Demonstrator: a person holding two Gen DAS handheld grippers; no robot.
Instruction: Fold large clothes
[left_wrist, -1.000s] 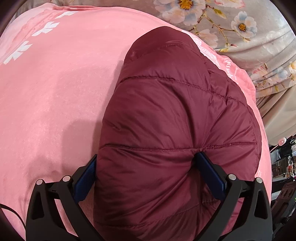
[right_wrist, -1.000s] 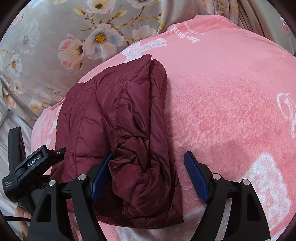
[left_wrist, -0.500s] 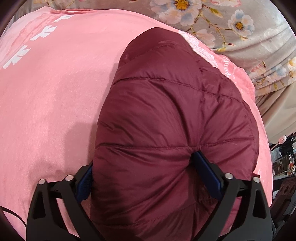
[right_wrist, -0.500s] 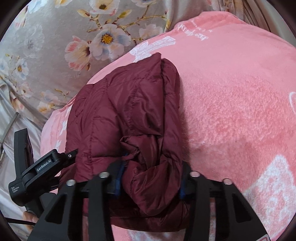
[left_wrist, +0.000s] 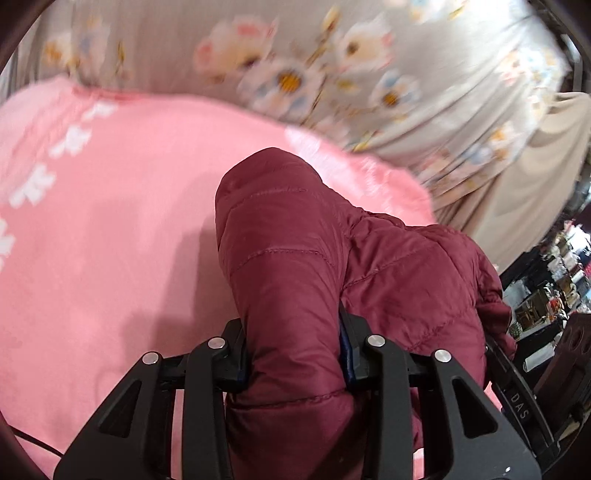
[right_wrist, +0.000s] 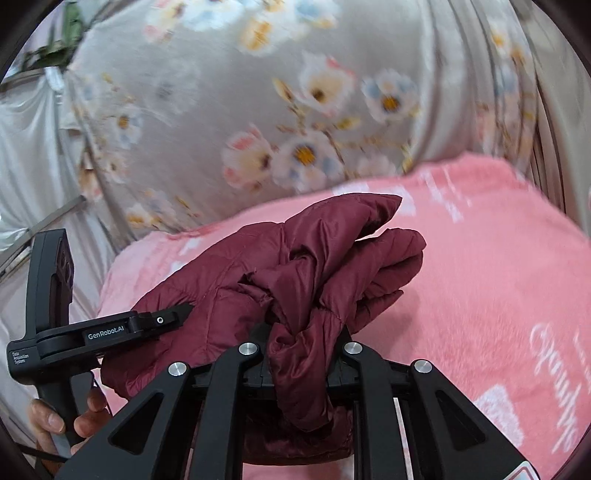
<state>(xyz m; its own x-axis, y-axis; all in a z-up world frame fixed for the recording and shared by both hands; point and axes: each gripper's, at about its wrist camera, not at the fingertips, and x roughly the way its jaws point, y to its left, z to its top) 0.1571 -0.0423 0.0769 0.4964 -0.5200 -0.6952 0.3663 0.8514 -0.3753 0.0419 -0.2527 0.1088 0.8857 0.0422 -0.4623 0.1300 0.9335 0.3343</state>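
Note:
A maroon quilted puffer jacket (left_wrist: 295, 266) is bunched into a folded bundle above the pink blanket (left_wrist: 110, 240). My left gripper (left_wrist: 293, 354) is shut on one end of the bundle, its blue pads mostly buried in the fabric. My right gripper (right_wrist: 301, 354) is shut on the other end of the jacket (right_wrist: 332, 258), where crumpled layers hang over the fingers. The left gripper body (right_wrist: 103, 332) and the hand holding it show at the left of the right wrist view, pressed against the jacket.
The pink fleece blanket (right_wrist: 498, 295) with white print covers the bed. A grey floral sheet (right_wrist: 295, 110) hangs behind it. Cluttered shelves (left_wrist: 554, 280) are at the far right of the left wrist view.
Both grippers have closed on the jacket and lifted it off the blanket; both views now tilt upward toward the floral sheet. The bundle has narrowed between the fingers.

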